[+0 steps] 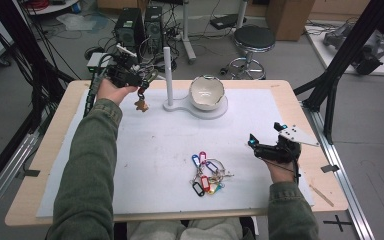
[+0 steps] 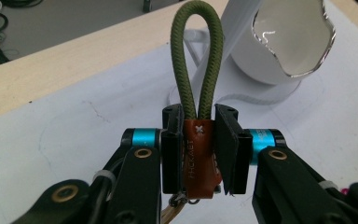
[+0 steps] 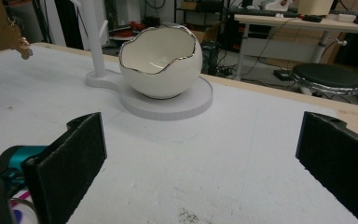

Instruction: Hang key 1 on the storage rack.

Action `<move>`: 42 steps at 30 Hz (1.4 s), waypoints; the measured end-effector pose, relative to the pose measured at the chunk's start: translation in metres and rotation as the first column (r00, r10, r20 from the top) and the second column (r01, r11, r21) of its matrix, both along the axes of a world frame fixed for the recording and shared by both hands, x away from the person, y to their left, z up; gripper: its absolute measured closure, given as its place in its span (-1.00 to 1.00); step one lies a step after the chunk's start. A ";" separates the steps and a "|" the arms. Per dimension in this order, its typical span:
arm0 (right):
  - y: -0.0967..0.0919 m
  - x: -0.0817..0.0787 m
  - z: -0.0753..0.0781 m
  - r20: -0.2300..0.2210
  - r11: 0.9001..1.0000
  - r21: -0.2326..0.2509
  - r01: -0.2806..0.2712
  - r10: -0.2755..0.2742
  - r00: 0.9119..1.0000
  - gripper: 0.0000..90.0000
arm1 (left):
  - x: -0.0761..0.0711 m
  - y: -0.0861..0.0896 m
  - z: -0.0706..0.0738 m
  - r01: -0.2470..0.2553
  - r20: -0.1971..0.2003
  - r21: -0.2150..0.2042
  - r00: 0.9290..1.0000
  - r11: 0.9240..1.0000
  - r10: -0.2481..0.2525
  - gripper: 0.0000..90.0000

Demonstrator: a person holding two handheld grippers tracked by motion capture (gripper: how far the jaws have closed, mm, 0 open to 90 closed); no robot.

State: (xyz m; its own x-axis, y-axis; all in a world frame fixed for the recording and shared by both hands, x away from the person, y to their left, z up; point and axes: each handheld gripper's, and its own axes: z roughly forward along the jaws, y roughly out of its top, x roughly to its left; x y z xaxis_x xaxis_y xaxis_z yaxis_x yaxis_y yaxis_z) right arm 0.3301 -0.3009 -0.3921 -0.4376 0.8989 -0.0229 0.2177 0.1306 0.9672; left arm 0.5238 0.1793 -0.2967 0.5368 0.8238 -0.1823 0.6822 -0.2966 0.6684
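My left gripper hangs over the table's far left, shut on a keychain. Its pads pinch the brown leather tag, and the olive-green cord loop sticks out past the jaws. A small tan pendant dangles below, above the mat. Just right of it stands a white post on a white base, which carries a white egg-shaped bowl. My right gripper rests open at the near right, nothing between its jaws.
A heap of coloured key tags on rings lies at the front centre of the white mat. Behind the table are a stool and computer towers. Black frame struts stand at the right.
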 end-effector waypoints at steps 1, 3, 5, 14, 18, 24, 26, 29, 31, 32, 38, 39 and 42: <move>0.000 0.000 0.000 0.000 1.000 0.000 -0.001 0.001 1.000 -0.99 | 0.001 -0.001 -0.002 0.002 -0.004 0.004 1.000 1.000 -0.002 0.62; 0.000 0.000 0.000 -0.001 1.000 0.003 0.002 -0.002 1.000 -0.99 | 0.003 -0.004 -0.005 0.007 -0.007 -0.004 1.000 1.000 -0.007 0.62; -0.001 0.000 0.000 -0.001 1.000 0.002 0.002 -0.002 1.000 -0.99 | 0.004 -0.007 -0.006 0.015 -0.010 -0.006 1.000 1.000 -0.015 0.62; -0.002 0.000 -0.001 0.002 1.000 -0.001 0.003 -0.003 1.000 -0.99 | 0.008 -0.014 -0.014 0.028 -0.029 -0.003 0.999 1.000 -0.028 0.62; -0.001 0.000 -0.001 -0.002 1.000 0.003 0.001 -0.001 1.000 -0.99 | 0.009 -0.017 -0.018 0.037 -0.037 0.003 0.999 0.999 -0.037 0.61; -0.002 0.000 -0.001 -0.004 1.000 0.001 0.002 -0.002 1.000 -0.99 | 0.010 -0.023 -0.022 0.049 -0.041 0.024 0.998 0.999 -0.048 0.61; -0.001 0.001 -0.001 -0.002 1.000 0.000 0.000 0.000 1.000 -0.99 | 0.009 -0.025 -0.023 0.051 -0.038 0.039 0.998 0.998 -0.050 0.61; -0.001 0.001 -0.001 -0.002 1.000 0.000 0.001 -0.001 1.000 -0.99 | 0.007 -0.026 -0.022 0.062 -0.034 0.044 0.998 0.997 -0.060 0.60; -0.002 0.000 -0.001 -0.004 1.000 0.000 0.001 -0.001 1.000 -0.99 | 0.005 -0.028 -0.021 0.062 -0.025 0.055 0.998 0.997 -0.061 0.58; -0.001 0.000 -0.001 -0.002 1.000 0.001 0.000 0.000 1.000 -0.99 | 0.004 -0.028 -0.020 0.063 -0.022 0.063 0.998 0.996 -0.062 0.55; -0.001 0.000 -0.001 -0.002 1.000 -0.006 -0.001 0.001 1.000 -0.99 | 0.002 -0.020 -0.020 0.080 -0.077 -0.010 0.994 0.997 -0.080 0.10; -0.001 0.000 -0.001 -0.004 1.000 -0.005 -0.003 0.003 1.000 -0.99 | 0.002 -0.018 -0.021 0.077 -0.076 -0.017 0.994 0.997 -0.078 0.05; -0.001 0.000 -0.001 -0.004 1.000 -0.004 -0.003 0.003 1.000 -0.99 | -0.003 -0.013 -0.021 0.069 -0.068 -0.030 0.995 0.997 -0.071 -0.05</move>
State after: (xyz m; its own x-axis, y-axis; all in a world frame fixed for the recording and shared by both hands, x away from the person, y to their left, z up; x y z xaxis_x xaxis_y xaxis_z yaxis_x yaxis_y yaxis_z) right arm 0.3306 -0.3015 -0.3932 -0.4405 0.8974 -0.0250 0.2212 0.1355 0.9658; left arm 0.5210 0.1666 -0.3180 0.5782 0.7789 -0.2430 0.7053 -0.3275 0.6287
